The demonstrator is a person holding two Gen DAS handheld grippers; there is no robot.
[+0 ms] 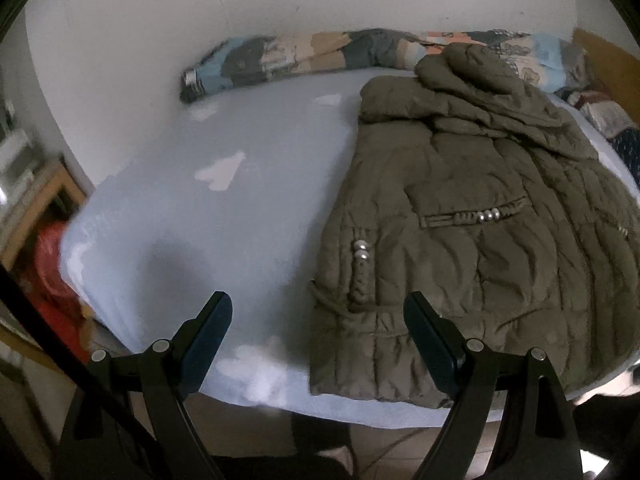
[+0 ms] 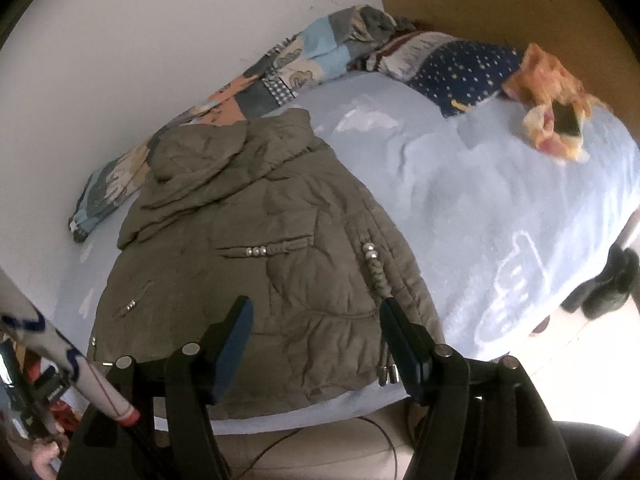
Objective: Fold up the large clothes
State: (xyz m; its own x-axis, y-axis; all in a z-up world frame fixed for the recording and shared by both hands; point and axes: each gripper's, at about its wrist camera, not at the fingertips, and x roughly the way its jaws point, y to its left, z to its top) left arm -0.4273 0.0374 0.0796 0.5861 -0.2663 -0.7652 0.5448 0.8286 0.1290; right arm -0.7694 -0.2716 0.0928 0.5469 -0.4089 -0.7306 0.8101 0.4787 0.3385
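Observation:
An olive quilted jacket (image 1: 460, 240) lies flat on the pale blue bed (image 1: 220, 220), hood toward the wall, hem at the near edge. In the left wrist view my left gripper (image 1: 318, 308) is open above the jacket's near left hem corner, one finger over bare sheet, the other over the hem; nothing is held. In the right wrist view the jacket (image 2: 260, 280) fills the left half of the bed (image 2: 500, 208). My right gripper (image 2: 316, 316) hovers open over the near hem, jaws spread around the right hem area without touching it.
A rolled patchwork quilt (image 2: 280, 76) runs along the white wall. A star-print pillow (image 2: 460, 68) and an orange cloth (image 2: 556, 108) lie at the bed's head. A striped pole (image 2: 72, 364) stands at the lower left. Red items (image 1: 48, 272) sit beside the bed.

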